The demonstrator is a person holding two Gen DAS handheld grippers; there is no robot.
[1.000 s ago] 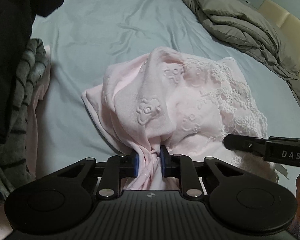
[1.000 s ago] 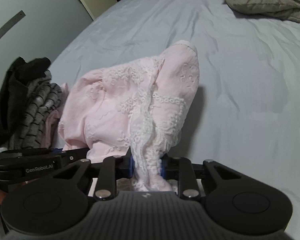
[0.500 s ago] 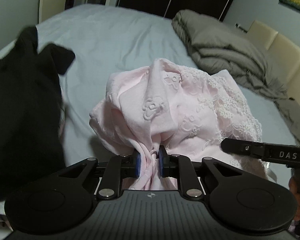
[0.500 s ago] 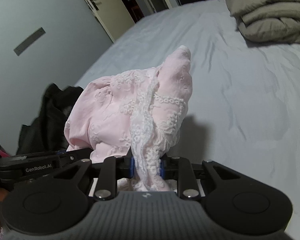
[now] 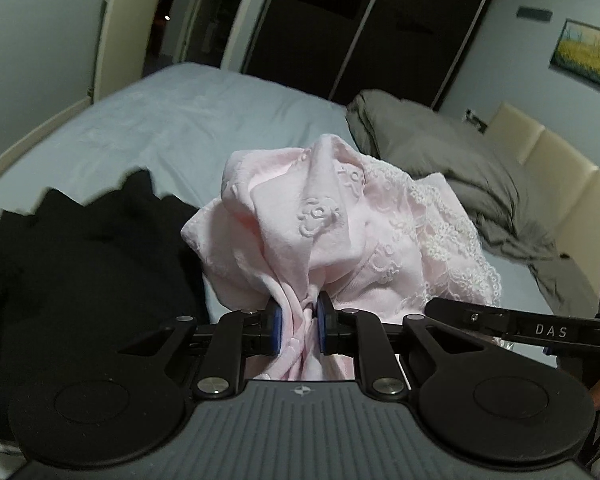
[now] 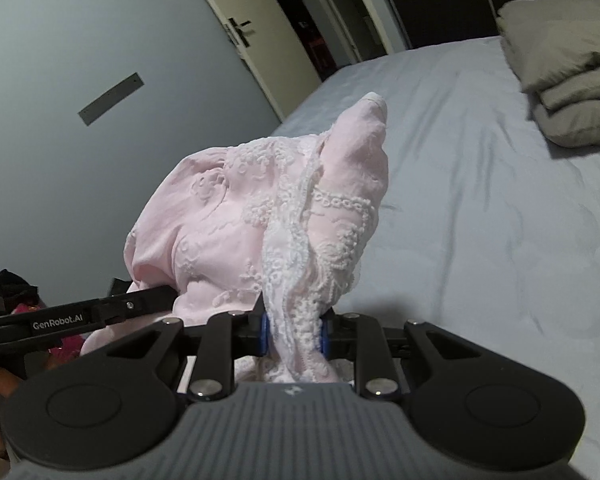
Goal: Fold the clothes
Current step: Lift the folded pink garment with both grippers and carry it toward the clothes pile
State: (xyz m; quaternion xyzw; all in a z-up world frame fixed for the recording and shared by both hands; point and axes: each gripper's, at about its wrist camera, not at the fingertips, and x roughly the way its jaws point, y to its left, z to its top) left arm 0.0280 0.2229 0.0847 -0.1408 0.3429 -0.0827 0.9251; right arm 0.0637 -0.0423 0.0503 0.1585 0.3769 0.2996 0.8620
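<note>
Black clothes: ran off the frame at 9 o'clock.
Grey duvet: cropped at 3 o'clock.
Garment's lower part: hidden behind the left tool.

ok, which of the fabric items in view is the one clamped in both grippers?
The pink lace-trimmed garment: the left gripper and right gripper are both shut on it. The black clothes pile and grey duvet lie on the bed, ungripped.
</note>
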